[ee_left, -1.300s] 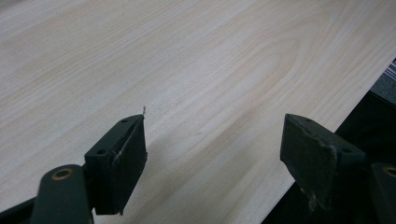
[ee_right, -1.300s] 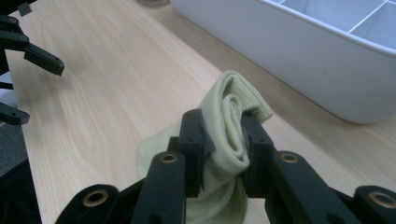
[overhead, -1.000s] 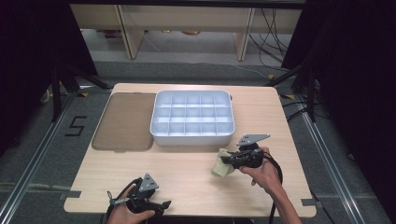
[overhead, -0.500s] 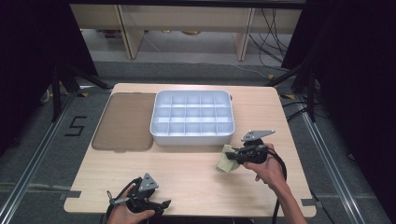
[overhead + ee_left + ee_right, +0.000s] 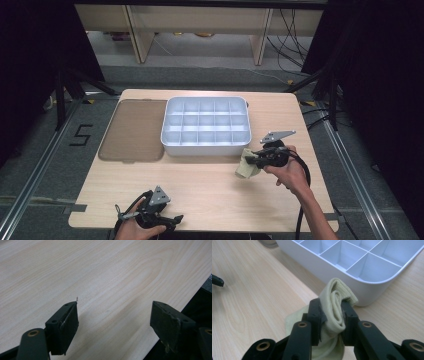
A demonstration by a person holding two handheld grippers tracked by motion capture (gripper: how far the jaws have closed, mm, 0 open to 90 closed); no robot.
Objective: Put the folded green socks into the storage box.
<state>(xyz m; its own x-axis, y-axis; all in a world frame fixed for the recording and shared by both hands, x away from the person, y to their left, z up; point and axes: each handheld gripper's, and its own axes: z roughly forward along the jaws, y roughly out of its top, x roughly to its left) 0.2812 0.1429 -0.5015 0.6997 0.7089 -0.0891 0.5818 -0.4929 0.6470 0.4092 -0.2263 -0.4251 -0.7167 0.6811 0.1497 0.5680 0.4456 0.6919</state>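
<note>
Pale wood of the table (image 5: 210,195) lies bare under the left gripper (image 5: 113,315), which rests at the near edge with its jaws wide apart and nothing between them. Further in, the right gripper (image 5: 331,315) clamps a rolled cream sock (image 5: 335,307), and the loose end of the sock hangs down to the tabletop just beside the near right corner of the white divided box (image 5: 206,125). All compartments that I can see are empty, so I judge the sorting has hardly begun; the sock is not yet placed inside. Beyond, at the left side of the box, lies its brownish lid (image 5: 134,130).
</note>
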